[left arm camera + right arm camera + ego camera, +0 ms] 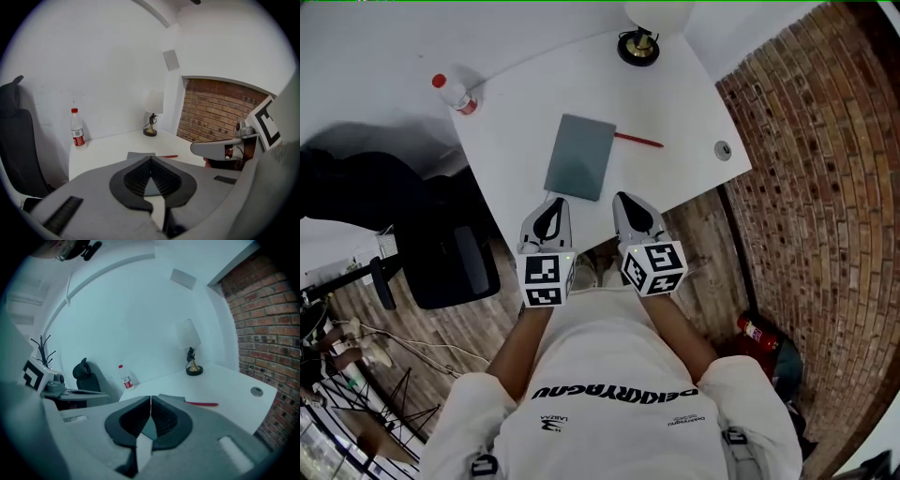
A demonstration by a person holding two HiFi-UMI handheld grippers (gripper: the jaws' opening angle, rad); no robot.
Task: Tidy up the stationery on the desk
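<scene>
A grey notebook [580, 157] lies flat on the white desk [525, 112], with a red pen [638, 141] just to its right. The notebook [140, 154] and pen [167, 156] show beyond the left jaws, and again as notebook [172, 399] and pen [202, 404] in the right gripper view. My left gripper [549, 208] hovers at the desk's near edge, shut and empty. My right gripper [630, 205] is beside it, also shut with nothing in it. Both sit short of the notebook's near edge.
A water bottle [454, 94] with a red cap stands at the desk's far left. A lamp [639, 42] sits at the far edge, and a round cable grommet [724, 149] at the right. A black chair [441, 248] stands left of the desk; a brick wall [825, 169] runs along the right.
</scene>
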